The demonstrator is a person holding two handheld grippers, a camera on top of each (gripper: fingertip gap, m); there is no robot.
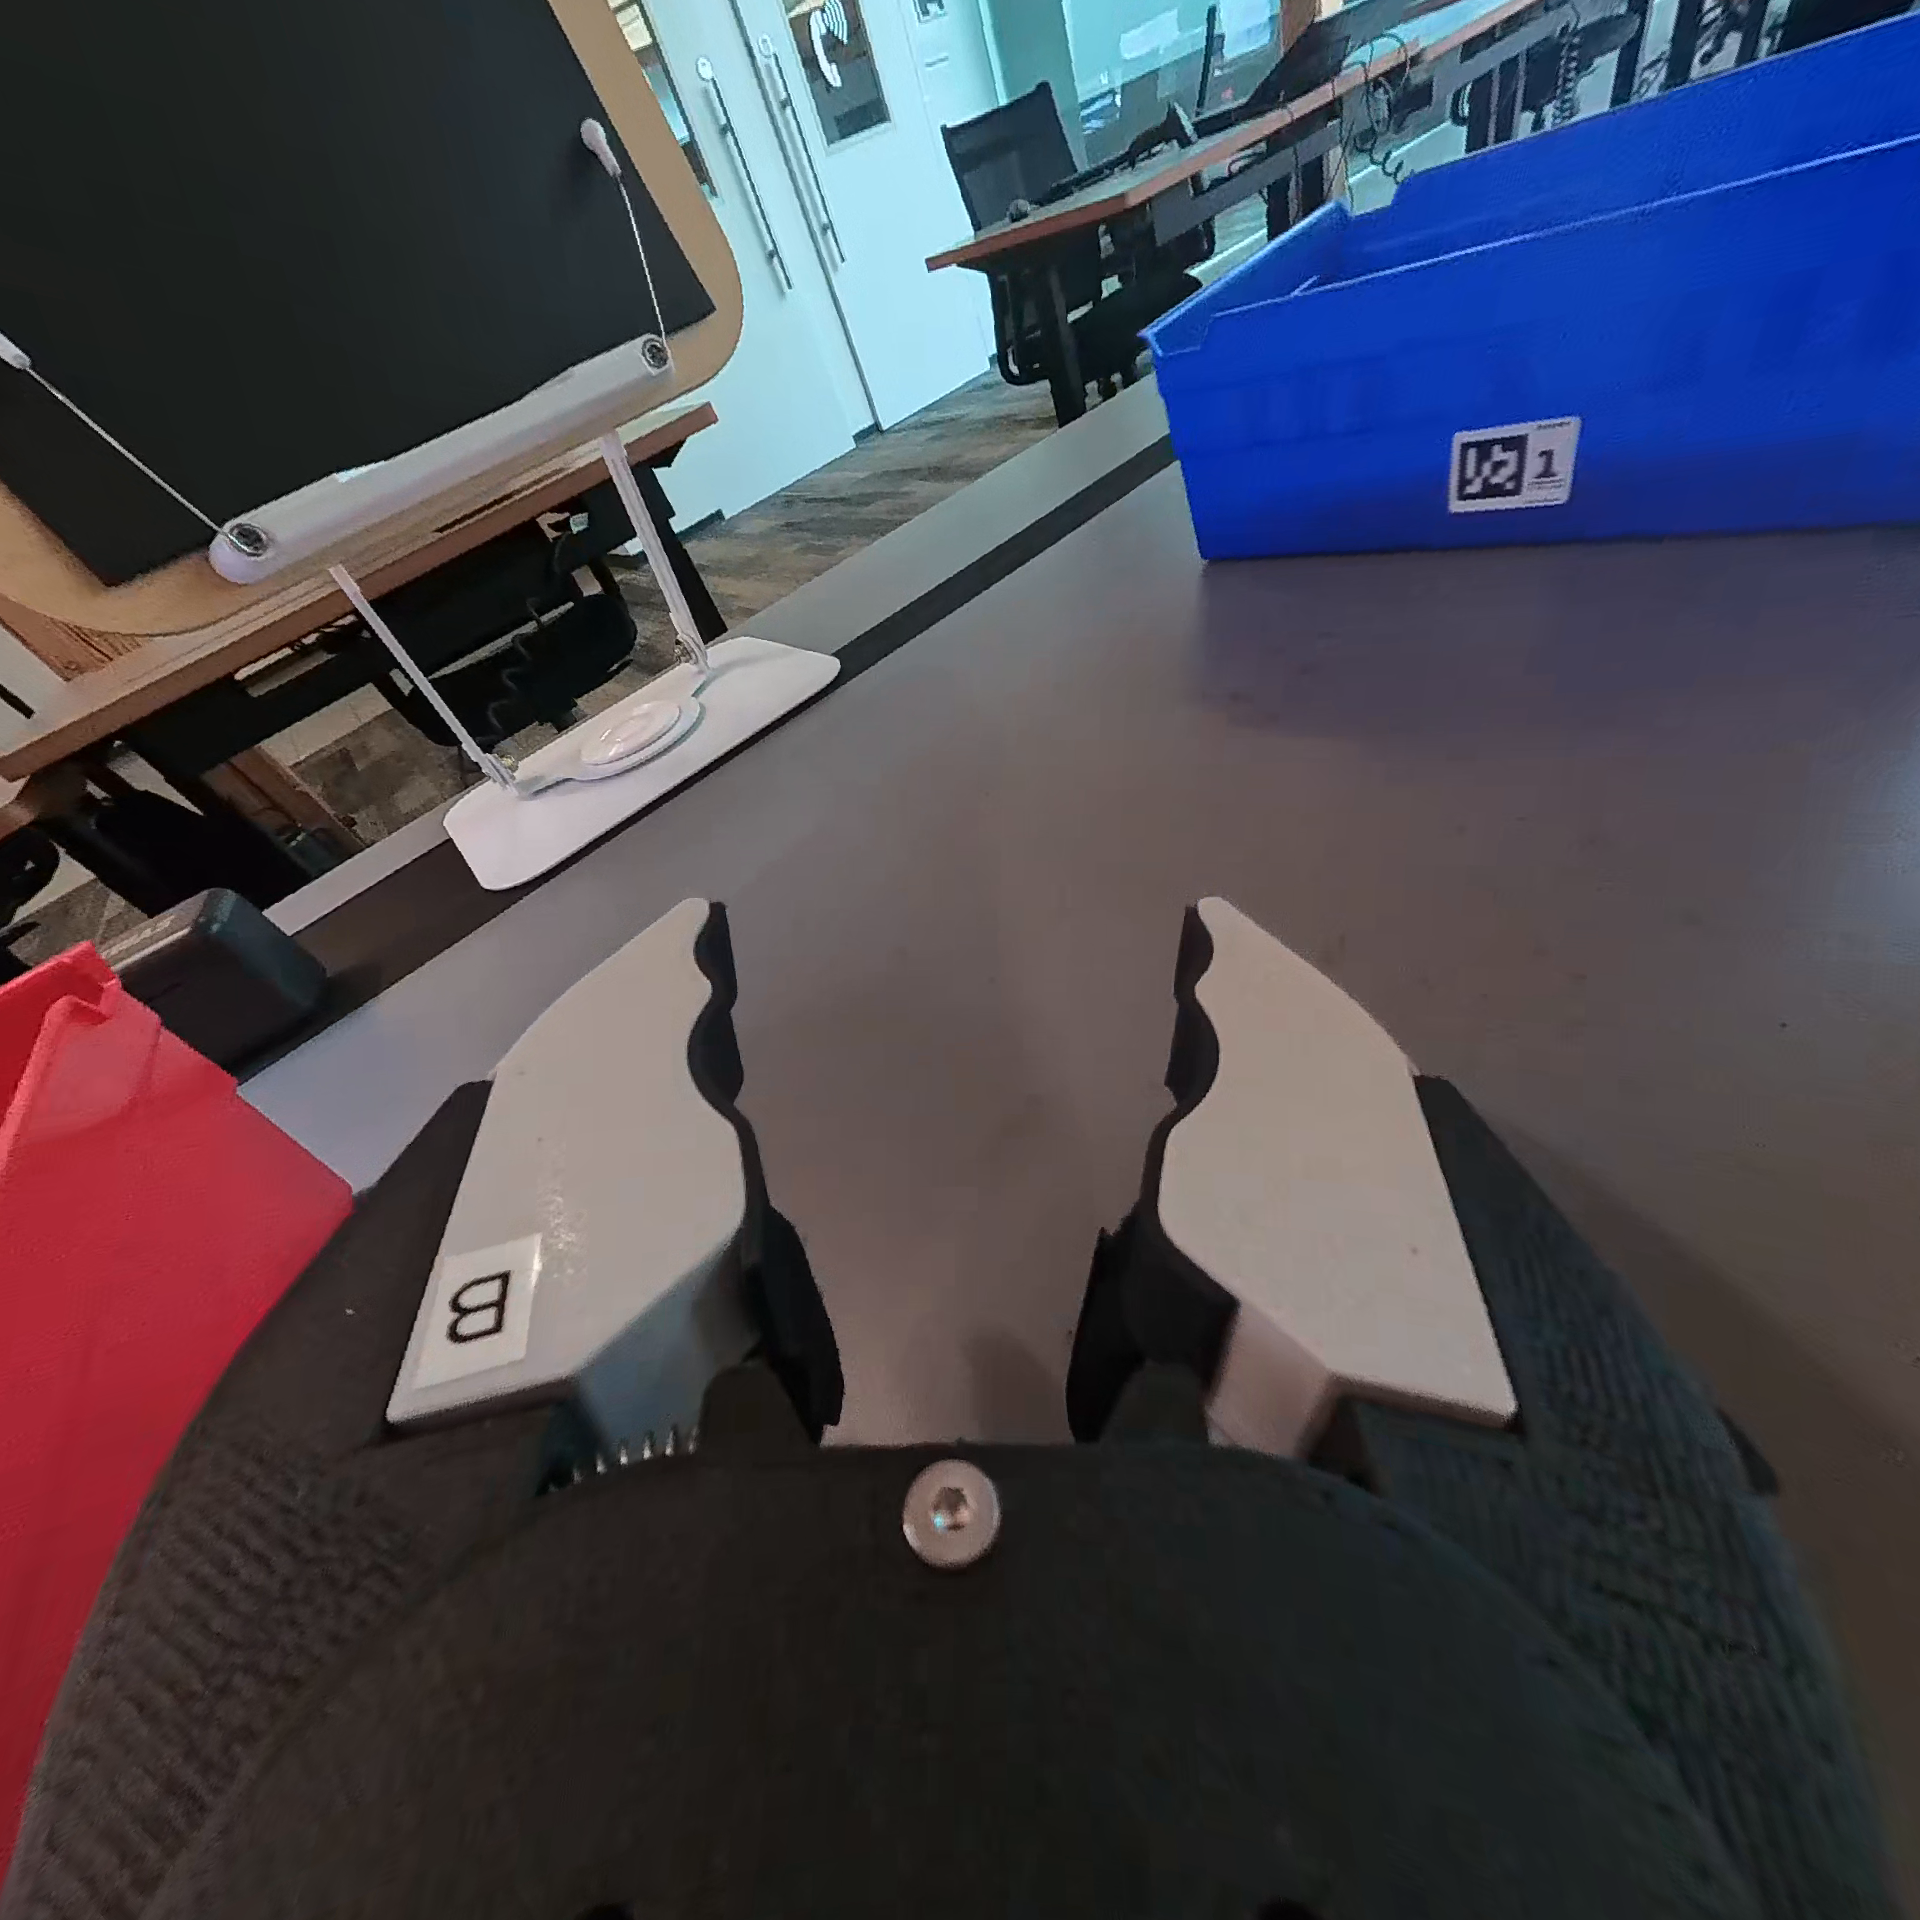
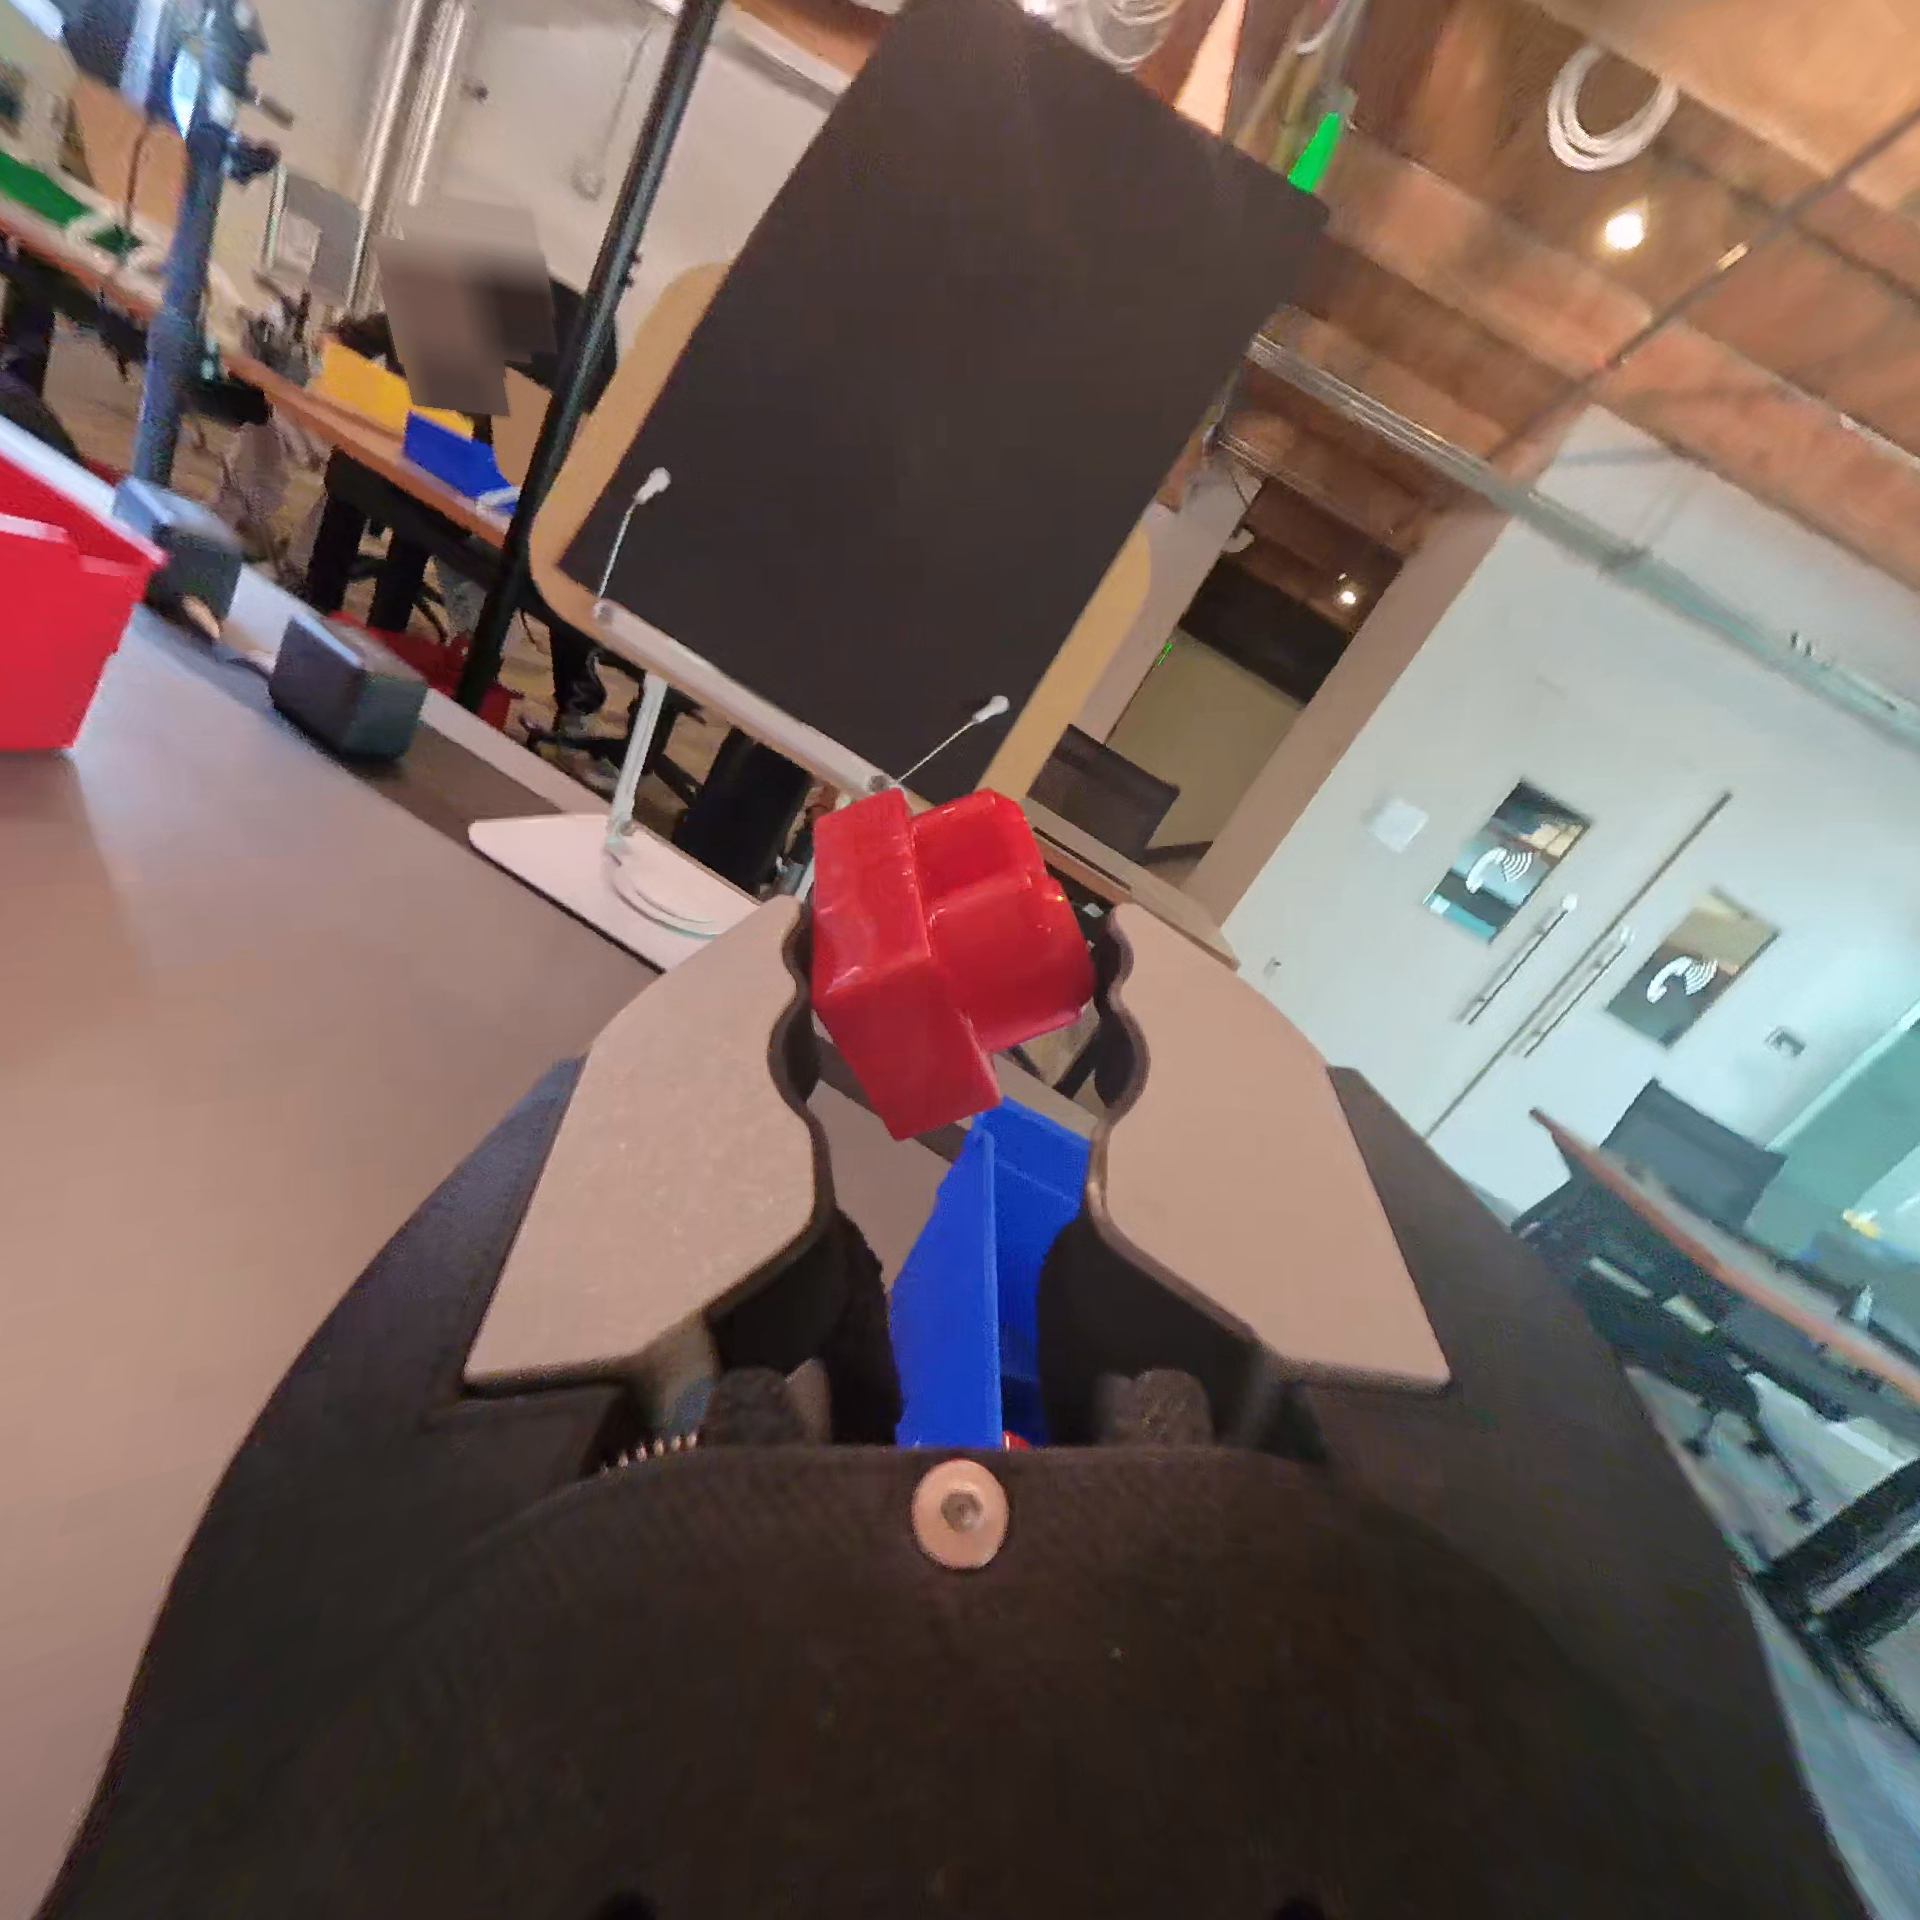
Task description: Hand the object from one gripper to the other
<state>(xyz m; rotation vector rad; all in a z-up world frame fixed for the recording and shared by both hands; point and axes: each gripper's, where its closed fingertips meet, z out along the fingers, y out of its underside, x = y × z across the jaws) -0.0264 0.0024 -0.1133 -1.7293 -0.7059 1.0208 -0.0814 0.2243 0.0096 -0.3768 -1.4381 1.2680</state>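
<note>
Object, red blocky plastic with a blue piece below it, sat clamped between our right gripper jaws, raised above the bench. At 11 o'clock from it we saw a dark panel on a white stand, and at 9 o'clock a red bin. Our left gripper jaws stood wide apart, holding nothing, low over the grey bench; a blue bin lay at 1 o'clock.

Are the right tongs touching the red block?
Touching. The right wrist view shows the red block squeezed between both fingers of the right tongs, no gap either side.
</note>
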